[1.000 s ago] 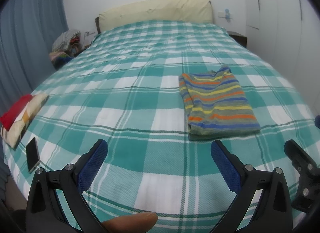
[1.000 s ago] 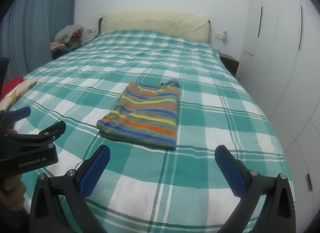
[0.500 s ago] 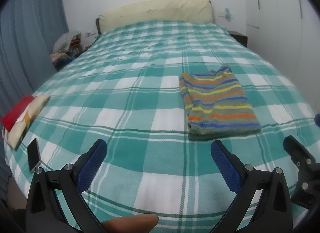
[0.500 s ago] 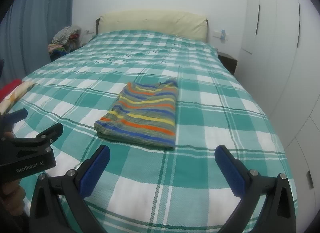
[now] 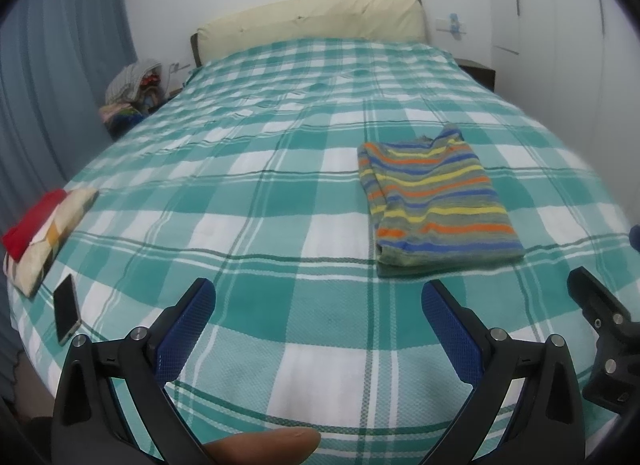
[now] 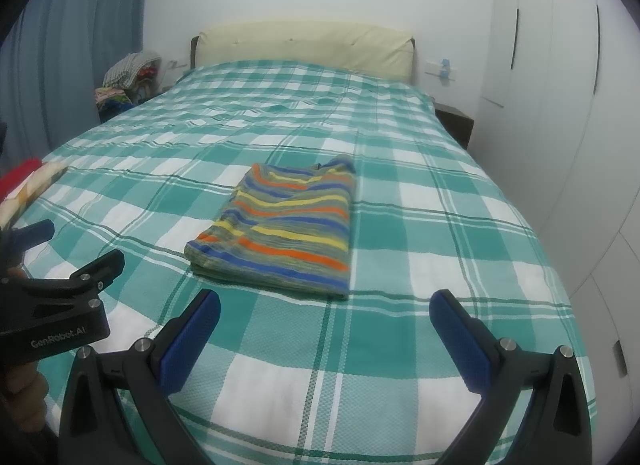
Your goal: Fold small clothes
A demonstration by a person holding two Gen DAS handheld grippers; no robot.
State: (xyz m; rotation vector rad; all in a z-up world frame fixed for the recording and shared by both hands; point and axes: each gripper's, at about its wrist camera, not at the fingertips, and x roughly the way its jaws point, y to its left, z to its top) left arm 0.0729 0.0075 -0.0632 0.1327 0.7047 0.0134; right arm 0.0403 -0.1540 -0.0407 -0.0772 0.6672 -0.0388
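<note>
Lying folded flat on the bed (image 5: 280, 201), one striped garment (image 5: 432, 201) sits just ahead and right of the left tool (image 5: 318, 309), ahead and left of the right tool (image 6: 324, 317). Both tools: fingers spread, empty, hovering short of it, seemingly because folding looks finished.

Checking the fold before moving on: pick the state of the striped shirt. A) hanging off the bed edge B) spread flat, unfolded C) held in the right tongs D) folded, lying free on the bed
D: the shirt lies folded on the bed, both tongs open and clear of it.
</note>
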